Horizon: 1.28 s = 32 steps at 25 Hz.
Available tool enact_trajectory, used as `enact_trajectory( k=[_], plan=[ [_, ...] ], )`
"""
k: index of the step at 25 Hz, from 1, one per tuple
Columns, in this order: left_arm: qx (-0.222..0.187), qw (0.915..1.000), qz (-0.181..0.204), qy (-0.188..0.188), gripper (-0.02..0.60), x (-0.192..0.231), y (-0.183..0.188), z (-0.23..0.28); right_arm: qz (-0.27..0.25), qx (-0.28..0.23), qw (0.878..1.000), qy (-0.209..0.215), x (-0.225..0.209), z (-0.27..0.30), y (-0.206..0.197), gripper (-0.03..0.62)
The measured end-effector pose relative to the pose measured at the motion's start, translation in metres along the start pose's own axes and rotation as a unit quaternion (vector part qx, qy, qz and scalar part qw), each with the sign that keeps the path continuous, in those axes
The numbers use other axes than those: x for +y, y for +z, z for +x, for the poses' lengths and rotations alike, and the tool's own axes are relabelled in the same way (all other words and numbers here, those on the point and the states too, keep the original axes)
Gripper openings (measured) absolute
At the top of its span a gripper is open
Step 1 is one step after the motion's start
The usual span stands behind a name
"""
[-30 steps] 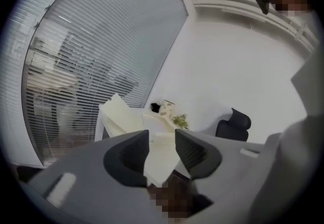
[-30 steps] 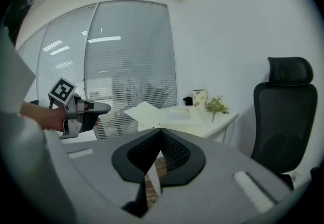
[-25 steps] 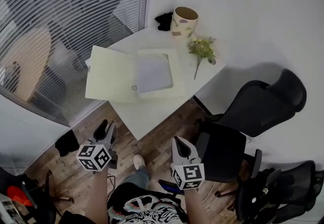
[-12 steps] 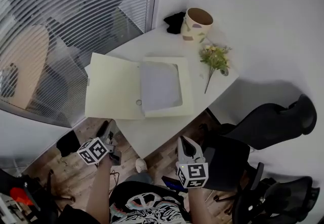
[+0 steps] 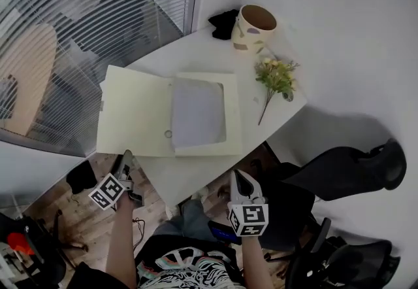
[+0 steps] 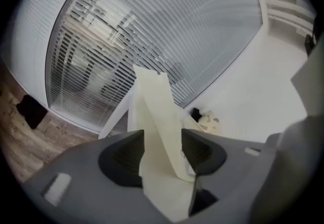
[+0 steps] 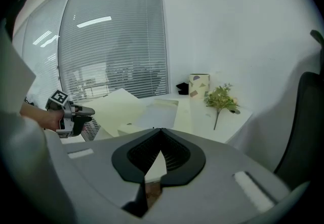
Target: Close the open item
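The open folder (image 5: 136,118) lies flat on the counter (image 5: 196,59), thin, light card that I judge will flex and slide, so my left hand-held gripper (image 5: 125,158), its jaws just opened wide and straddling the cover's near edge unpinched, should grip there, while my right hand-held gripper (image 5: 238,177) hangs closed and empty.

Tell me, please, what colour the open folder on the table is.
The folder is pale yellow, clearest in the head view.
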State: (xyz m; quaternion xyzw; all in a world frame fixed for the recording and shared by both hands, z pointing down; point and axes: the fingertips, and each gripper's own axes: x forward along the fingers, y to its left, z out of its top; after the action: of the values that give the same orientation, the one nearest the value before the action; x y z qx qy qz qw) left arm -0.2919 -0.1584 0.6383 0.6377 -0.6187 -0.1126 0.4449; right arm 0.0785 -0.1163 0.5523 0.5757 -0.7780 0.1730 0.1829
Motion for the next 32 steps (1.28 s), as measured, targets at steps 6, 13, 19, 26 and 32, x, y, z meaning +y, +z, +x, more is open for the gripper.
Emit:
enact_trajectory(
  k=[6,13,19,26,32],
  plan=[
    [-0.028,0.9993,-0.023,0.012,0.25,-0.001,-0.004,0.008,-0.008,0.003,1.0,0.008,-0.028,0.017,0.009,-0.002],
    [-0.047,0.9985,-0.022,0.017,0.25,-0.007,-0.008,0.023,0.037,0.037,0.999,-0.003,-0.065,0.041,-0.016,-0.002],
    [-0.062,0.9971,0.02,0.039,0.184,-0.01,0.004,0.017,0.049,0.05,0.997,0.011,-0.068,0.056,-0.025,-0.002],
    [-0.057,0.9918,0.091,0.069,0.12,-0.021,0.009,0.018,0.053,0.06,0.997,0.013,-0.08,0.068,-0.032,-0.002],
    [-0.056,0.9907,0.106,0.064,0.08,-0.032,0.006,0.022,0.06,0.072,0.995,0.028,-0.079,0.075,-0.04,-0.002]
  ],
)
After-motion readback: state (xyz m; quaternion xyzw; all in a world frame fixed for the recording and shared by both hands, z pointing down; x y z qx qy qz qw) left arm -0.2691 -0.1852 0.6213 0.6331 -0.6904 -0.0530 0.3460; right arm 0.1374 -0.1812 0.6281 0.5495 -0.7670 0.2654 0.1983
